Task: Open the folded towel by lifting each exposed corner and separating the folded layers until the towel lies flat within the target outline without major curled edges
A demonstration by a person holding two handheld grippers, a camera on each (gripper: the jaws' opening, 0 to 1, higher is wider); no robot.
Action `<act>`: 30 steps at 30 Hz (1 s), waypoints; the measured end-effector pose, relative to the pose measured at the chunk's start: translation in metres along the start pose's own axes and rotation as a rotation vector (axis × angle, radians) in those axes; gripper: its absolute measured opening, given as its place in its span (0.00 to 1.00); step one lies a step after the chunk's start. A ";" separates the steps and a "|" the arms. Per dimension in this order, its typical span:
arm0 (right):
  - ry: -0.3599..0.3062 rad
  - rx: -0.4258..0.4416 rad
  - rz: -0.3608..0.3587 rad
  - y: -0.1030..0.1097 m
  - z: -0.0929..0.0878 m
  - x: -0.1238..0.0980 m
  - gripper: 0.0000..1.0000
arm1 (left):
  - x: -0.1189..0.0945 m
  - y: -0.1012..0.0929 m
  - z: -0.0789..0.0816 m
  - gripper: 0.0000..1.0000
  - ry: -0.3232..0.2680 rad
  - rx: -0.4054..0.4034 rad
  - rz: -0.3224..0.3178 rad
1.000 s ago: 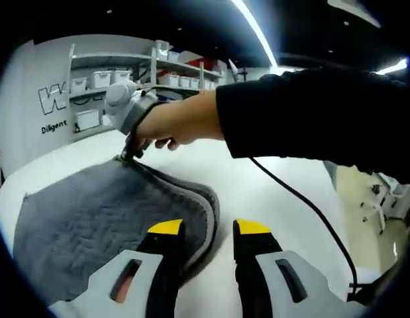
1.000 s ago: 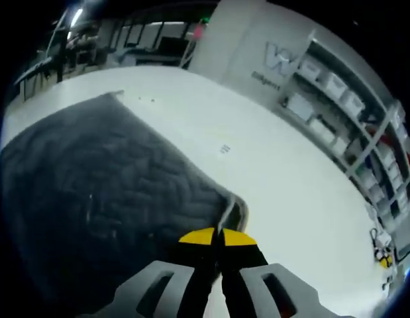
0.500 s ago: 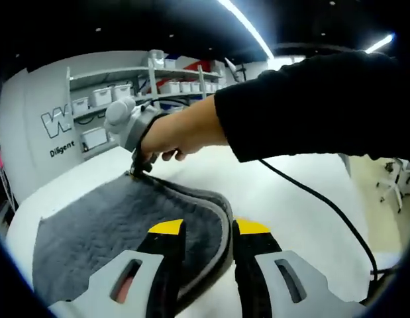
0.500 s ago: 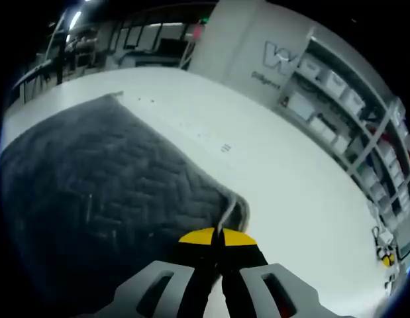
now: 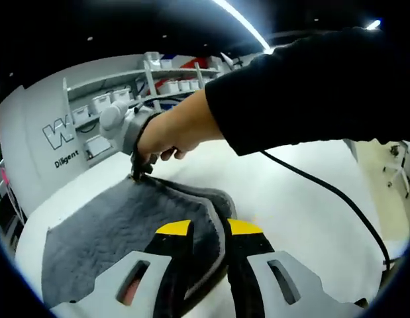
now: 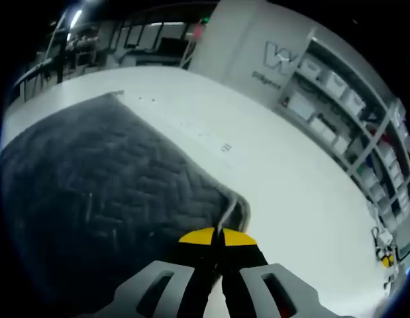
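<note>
Left gripper view, bottom centre: your left gripper has its yellow-tipped jaws drawn in around the raised edge of the grey towel, which runs up between them; whether they actually grip it you cannot tell from here. The towel spreads over the lower left of the frame on the white table, herringbone weave visible, its near edge curled up into a ridge. Mid frame, your right hand holds the right gripper, whose tips are down on the far corner of the towel. A black cable trails from it across the table toward the lower right. Upper left: shelves with white bins and a lettered wall.

Right gripper view, bottom centre: your right gripper is pressed together, pinching the towel corner hem. The towel fills the left half of the frame on the table; shelving stands at the upper right.
</note>
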State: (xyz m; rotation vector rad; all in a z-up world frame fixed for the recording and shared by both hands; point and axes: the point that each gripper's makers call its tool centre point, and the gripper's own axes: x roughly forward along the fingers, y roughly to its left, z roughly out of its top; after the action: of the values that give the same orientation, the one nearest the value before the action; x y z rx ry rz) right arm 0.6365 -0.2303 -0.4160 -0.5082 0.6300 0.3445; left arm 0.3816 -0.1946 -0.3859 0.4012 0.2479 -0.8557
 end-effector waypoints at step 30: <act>0.001 0.090 0.007 -0.003 0.018 -0.013 0.00 | -0.013 0.015 0.027 0.01 -0.125 -0.044 0.044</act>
State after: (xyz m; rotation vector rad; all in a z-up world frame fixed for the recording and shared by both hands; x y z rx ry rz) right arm 0.6365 -0.2246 -0.3948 -0.4197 0.6454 0.3212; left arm 0.3869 -0.1887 -0.3532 0.3097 0.1411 -0.8270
